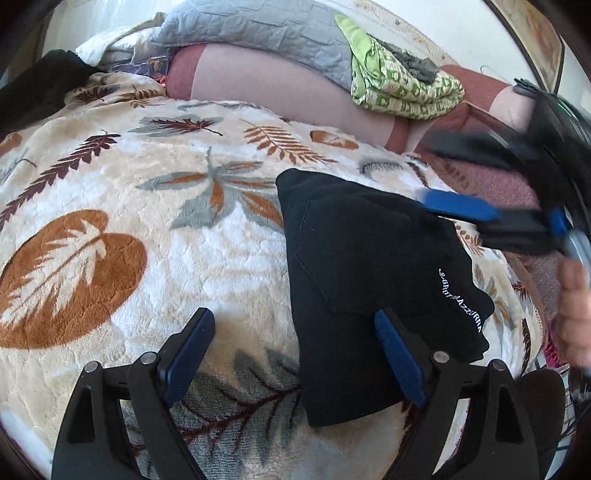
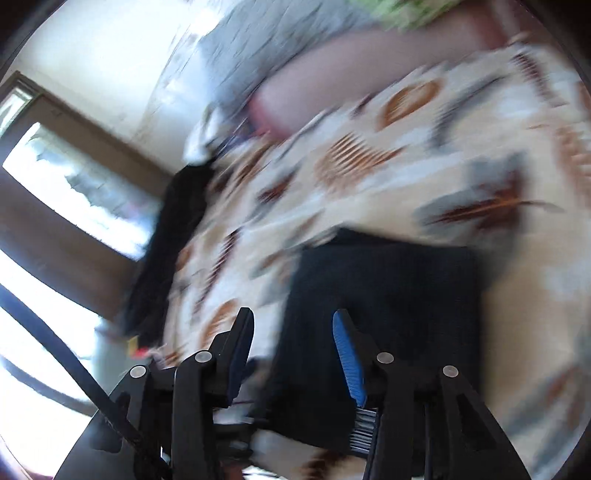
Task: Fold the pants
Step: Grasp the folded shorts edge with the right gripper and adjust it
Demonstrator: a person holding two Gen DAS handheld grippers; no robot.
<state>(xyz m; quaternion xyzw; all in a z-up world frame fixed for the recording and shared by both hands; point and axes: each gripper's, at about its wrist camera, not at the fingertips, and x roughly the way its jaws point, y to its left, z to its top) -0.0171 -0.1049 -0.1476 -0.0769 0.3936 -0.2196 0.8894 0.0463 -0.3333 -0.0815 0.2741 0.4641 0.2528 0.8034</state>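
On the leaf-print blanket [image 1: 155, 229] that covers the bed, everything plays out from the left wrist's view. Far left, a dark garment [image 1: 33, 88] sits bunched at the blanket's edge, apart from the action. Just ahead of the camera, the left gripper [image 1: 295, 354] hangs low over the bedding with its blue-padded fingers [image 1: 188, 354] spread wide, nothing pinched between them; the left finger is over bare blanket, the right one overlaps the near edge of the pants. Moving right, the black pants [image 1: 369, 273] lie folded into a compact, flat bundle on the blanket, white lettering showing near the right-hand edge. Behind them, along the back of the bed, a grey quilt [image 1: 258, 33] drapes over a pink bolster [image 1: 266, 85], and a green patterned cloth [image 1: 399, 88] is heaped beside it. Far right, the right gripper [image 1: 436, 173] comes in blurred above the bundle's far corner, fingers apart and clear of the cloth, with the person's hand [image 1: 576, 314] at the frame's edge. From the right wrist's own view, heavily smeared, that gripper [image 2: 293, 325] shows its jaws parted with nothing between them, the dark bundle [image 2: 388, 295] lying just ahead.
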